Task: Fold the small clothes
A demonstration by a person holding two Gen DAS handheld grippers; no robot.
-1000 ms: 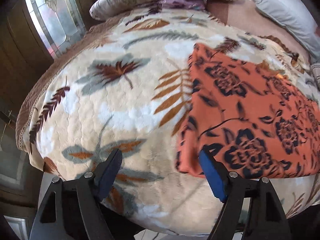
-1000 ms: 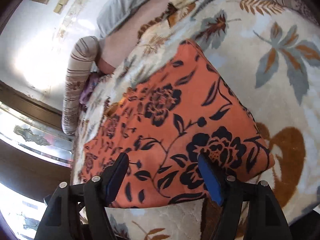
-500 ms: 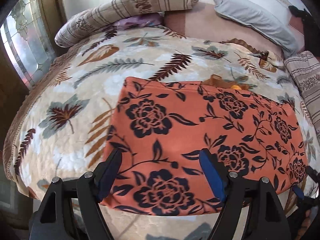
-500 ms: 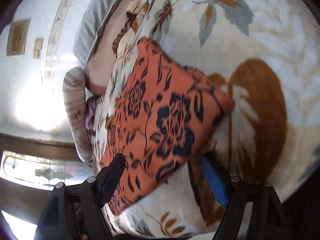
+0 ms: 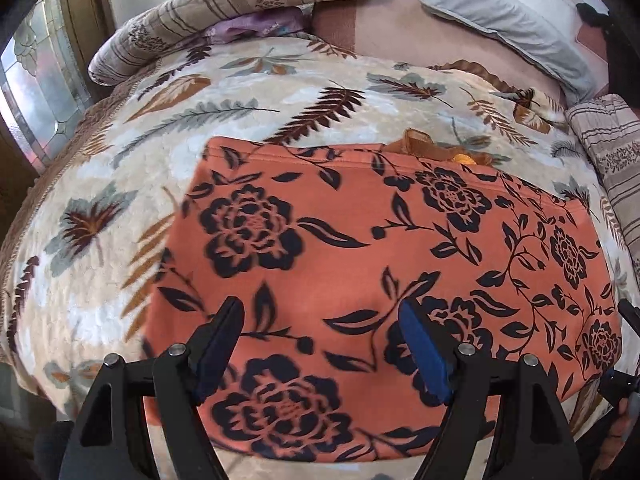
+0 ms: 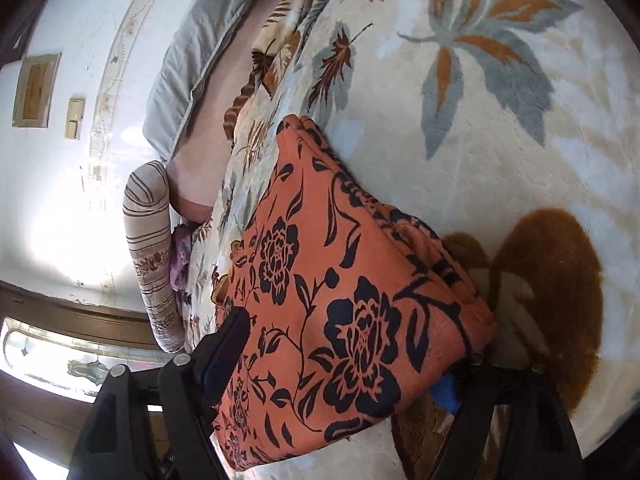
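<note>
An orange garment with black flowers (image 5: 360,248) lies flat on the leaf-patterned blanket (image 5: 120,208); a brown bit of cloth (image 5: 420,146) pokes out at its far edge. My left gripper (image 5: 320,344) is open and hovers over the garment's near edge, holding nothing. In the right wrist view the garment (image 6: 320,300) fills the space between my right gripper's (image 6: 340,360) open jaws: its near corner lies over the blue right finger (image 6: 446,394), the left finger (image 6: 224,348) stands above the cloth. The right gripper's tip shows in the left view (image 5: 628,316).
A striped bolster (image 5: 240,12) and a grey pillow (image 5: 500,12) lie at the bed's head. Another striped cushion (image 5: 612,160) sits at the right. A leaded window (image 5: 36,92) stands left of the bed. The blanket (image 6: 500,120) spreads right of the garment.
My left gripper has swung from the garment's left edge to over its near edge. My right gripper has rolled and slid its right finger under the garment's corner.
</note>
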